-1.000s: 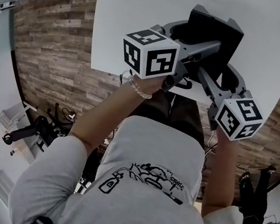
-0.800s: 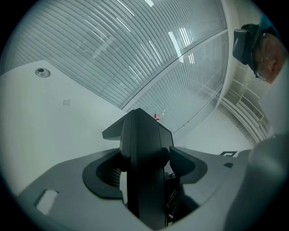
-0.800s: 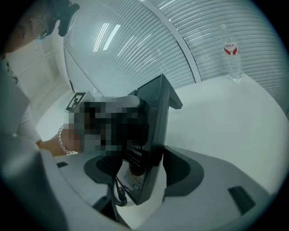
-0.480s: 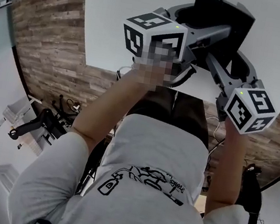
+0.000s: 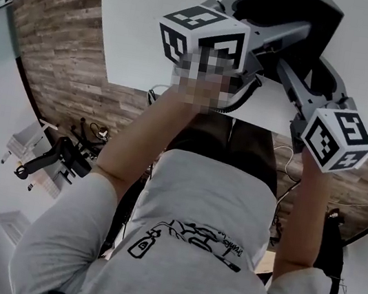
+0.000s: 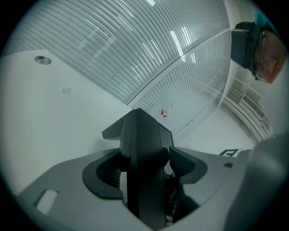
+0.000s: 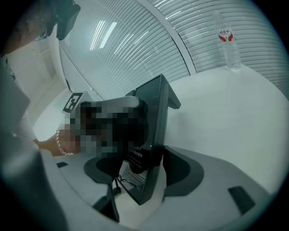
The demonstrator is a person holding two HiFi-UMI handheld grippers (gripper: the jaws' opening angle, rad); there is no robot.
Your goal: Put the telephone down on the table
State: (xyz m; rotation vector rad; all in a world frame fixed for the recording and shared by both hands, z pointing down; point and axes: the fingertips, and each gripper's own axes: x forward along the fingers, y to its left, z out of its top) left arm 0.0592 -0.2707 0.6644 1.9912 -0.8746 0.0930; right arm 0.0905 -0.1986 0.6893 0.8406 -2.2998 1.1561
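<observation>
A black telephone [image 5: 300, 16] stands on edge over the white table [image 5: 140, 31], clamped from two sides. My left gripper [image 5: 262, 13] is shut on its left side, my right gripper [image 5: 318, 64] on its right side. In the left gripper view the telephone [image 6: 144, 171] fills the gap of the left gripper [image 6: 145, 164], with both pads against it. The right gripper view shows the telephone [image 7: 153, 131] tilted between the pads of the right gripper [image 7: 145, 168], a thin cord [image 7: 116, 181] hanging under it. Whether its base touches the table is hidden.
A clear water bottle [image 7: 227, 43] stands far back on the table, seen small as the bottle [image 6: 165, 113] from the left. A round grommet [image 6: 43, 59] sits in the tabletop at left. Behind the table runs a ribbed glass wall [image 6: 135, 45]. Wood floor [image 5: 60, 52] lies below the near edge.
Both grippers have sunk toward the table with the telephone still clamped between them. In the head view they have slid up the picture. The grip has not changed.
</observation>
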